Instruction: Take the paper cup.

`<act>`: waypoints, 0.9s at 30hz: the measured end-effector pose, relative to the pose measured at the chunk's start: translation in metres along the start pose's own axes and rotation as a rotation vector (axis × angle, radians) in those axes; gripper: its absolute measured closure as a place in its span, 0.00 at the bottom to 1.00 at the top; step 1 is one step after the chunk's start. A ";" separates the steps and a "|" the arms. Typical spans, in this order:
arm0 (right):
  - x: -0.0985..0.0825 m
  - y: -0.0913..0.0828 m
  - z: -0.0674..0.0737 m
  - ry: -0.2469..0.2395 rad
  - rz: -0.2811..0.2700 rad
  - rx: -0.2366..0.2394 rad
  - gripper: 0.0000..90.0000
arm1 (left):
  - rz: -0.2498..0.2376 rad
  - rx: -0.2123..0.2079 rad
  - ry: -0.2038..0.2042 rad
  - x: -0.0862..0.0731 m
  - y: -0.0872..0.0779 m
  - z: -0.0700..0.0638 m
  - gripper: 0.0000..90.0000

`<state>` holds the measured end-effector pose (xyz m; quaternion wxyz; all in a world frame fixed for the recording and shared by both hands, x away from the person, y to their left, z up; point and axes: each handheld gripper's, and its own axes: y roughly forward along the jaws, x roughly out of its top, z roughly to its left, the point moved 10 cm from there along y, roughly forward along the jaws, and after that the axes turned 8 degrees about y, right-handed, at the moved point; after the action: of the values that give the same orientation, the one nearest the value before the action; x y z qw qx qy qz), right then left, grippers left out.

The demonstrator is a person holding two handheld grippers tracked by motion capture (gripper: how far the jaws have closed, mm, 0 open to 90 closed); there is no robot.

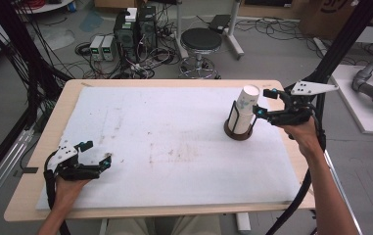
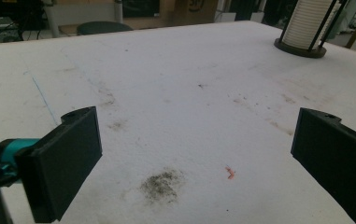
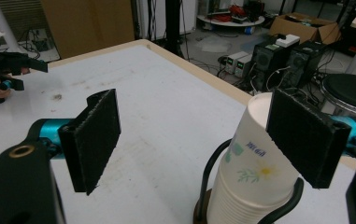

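While the high view looks down on the whole surface [image 1: 174, 147], the stack of paper cups [image 1: 244, 110] stands at the right centre of that frame inside a black wire holder [image 1: 238, 131] with a round dark base. The stack is one column of many nested cups; I cannot count them. Its long axis is nearly upright, a little tilted, and the open mouth of the top cup points up.

The right hand-held gripper [image 1: 261, 102] is just beside the top of the stack, on its right side in the high view, with its jaws apart and nothing pressed between them. In the right gripper view the top cup [image 3: 255, 154] shows a printed flower and some blue writing, which the high view does not make clear; the cup rises in front of the right-side jaw, and I cannot tell if the pad touches it. That view also shows the other hand at the upper left of the frame.

The left hand-held gripper [image 1: 97, 153] rests at the lower left of the high view, jaws wide apart, holding nothing. The left gripper view shows a dark smudge [image 2: 162, 185] and a small red mark [image 2: 230, 172] on the white cover, with the holder far at the upper right.

There are two grippers, one holder and one stack.
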<state>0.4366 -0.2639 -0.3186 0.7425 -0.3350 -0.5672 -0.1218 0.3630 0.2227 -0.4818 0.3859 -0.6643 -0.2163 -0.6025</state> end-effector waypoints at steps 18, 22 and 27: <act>0.027 0.013 -0.038 0.013 0.136 -0.006 0.19 | 0.010 -0.004 0.006 -0.001 0.001 -0.001 0.02; 0.027 0.019 -0.046 0.021 0.187 -0.022 0.16 | 0.011 -0.008 0.009 -0.001 0.001 -0.002 0.02; 0.031 0.023 -0.050 0.017 0.208 -0.029 0.16 | 0.011 -0.005 0.006 -0.001 0.002 -0.001 0.02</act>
<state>0.4982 -0.2721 -0.3045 0.7511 -0.4016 -0.5211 -0.0549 0.3633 0.2210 -0.4828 0.3882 -0.6647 -0.2097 -0.6029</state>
